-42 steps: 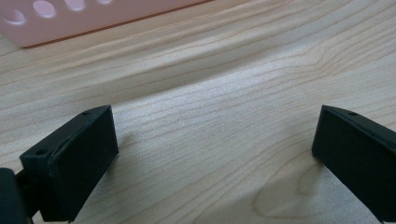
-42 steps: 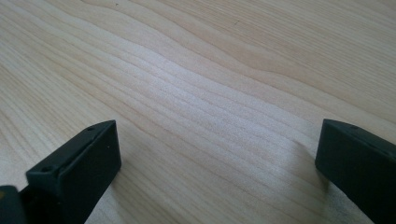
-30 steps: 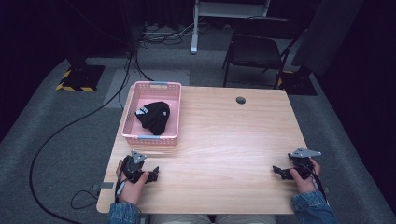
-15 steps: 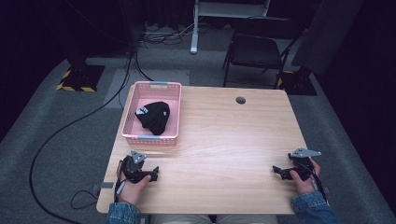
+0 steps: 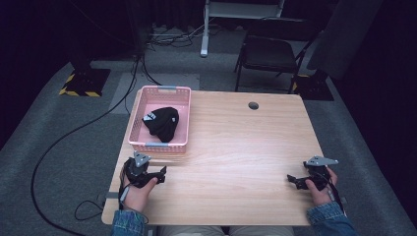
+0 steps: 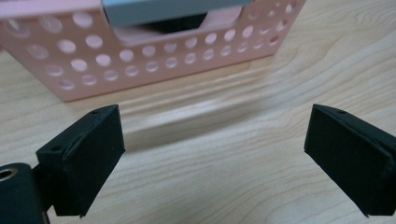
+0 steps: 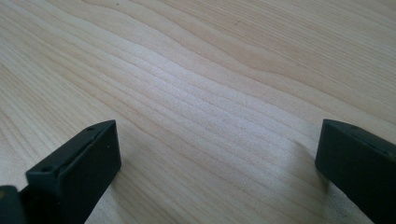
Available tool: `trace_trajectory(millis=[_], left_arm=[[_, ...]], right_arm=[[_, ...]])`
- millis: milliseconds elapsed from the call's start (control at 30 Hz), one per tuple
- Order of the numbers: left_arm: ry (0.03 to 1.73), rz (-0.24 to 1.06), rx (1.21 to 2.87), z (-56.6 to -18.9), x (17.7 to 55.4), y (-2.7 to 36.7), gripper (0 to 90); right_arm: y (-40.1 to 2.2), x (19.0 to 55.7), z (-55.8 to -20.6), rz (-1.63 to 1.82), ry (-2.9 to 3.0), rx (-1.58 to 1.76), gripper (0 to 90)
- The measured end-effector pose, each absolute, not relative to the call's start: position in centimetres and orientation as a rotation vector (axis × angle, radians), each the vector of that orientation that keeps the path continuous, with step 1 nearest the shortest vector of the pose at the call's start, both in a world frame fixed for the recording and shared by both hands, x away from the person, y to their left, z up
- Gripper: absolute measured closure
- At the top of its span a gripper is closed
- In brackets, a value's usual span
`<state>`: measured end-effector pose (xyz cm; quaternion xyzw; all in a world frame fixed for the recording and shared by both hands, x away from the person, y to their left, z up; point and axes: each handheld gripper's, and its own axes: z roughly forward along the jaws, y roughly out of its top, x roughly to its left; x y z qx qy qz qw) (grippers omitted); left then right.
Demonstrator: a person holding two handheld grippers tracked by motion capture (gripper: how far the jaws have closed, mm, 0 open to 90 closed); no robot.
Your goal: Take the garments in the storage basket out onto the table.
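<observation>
Wooden table (image 5: 236, 147): black hat (image 5: 162, 123) in pink basket (image 5: 183, 118)

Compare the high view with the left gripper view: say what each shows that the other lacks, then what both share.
High view alone: the black hat lying in the basket, the right gripper open over the table's near right corner, both hands, a chair and floor cables beyond the table.
Left gripper view alone: a close look at the round holes in the basket's near wall and the bare wood between its own two jaws.
Both: the pink basket, the wooden table, and the left gripper, open and holding nothing, just short of the basket.
</observation>
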<state>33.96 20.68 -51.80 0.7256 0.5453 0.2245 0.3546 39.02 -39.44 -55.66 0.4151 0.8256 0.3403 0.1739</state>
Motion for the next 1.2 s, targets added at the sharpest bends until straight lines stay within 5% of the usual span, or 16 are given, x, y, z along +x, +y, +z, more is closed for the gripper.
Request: trace_trajectory(millis=[1200], left_arm=[[1.348,0.620,1.860,-47.9,35.9,20.1,5.8]], right_arm=[[-39.4,39.0,-55.7,0.965,2.340,1.177,0.0]])
